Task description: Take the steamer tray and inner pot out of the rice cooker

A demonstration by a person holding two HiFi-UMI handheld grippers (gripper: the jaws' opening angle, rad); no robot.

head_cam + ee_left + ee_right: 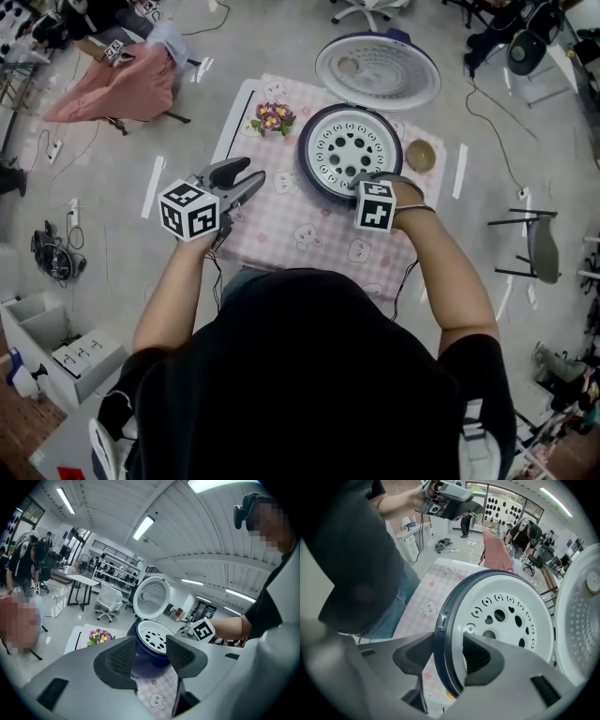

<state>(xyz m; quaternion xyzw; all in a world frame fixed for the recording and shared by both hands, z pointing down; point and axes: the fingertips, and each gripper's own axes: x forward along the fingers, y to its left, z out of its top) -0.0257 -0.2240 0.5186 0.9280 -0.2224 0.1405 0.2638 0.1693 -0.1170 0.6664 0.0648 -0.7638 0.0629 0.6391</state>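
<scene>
The dark blue rice cooker [314, 178] stands open on the table, its lid [378, 70] tipped back. A white steamer tray [349, 148] with round holes fills its mouth and hides the inner pot. My right gripper [377, 180] points straight down at the cooker's near edge. In the right gripper view its jaws [449, 656] straddle the dark rim [446, 620], one outside and one over the tray [506, 616], pads against it. My left gripper [242, 183] hovers left of the cooker, open and empty; past its jaws [149, 656] the tray [153, 639] shows.
A pink checked cloth [300, 239] covers the small table. A pot of flowers [272, 118] stands at its far left and a small bowl [420, 155] to the right of the cooker. A chair [539, 246] is on the floor to the right, a pink-draped chair [122, 84] at far left.
</scene>
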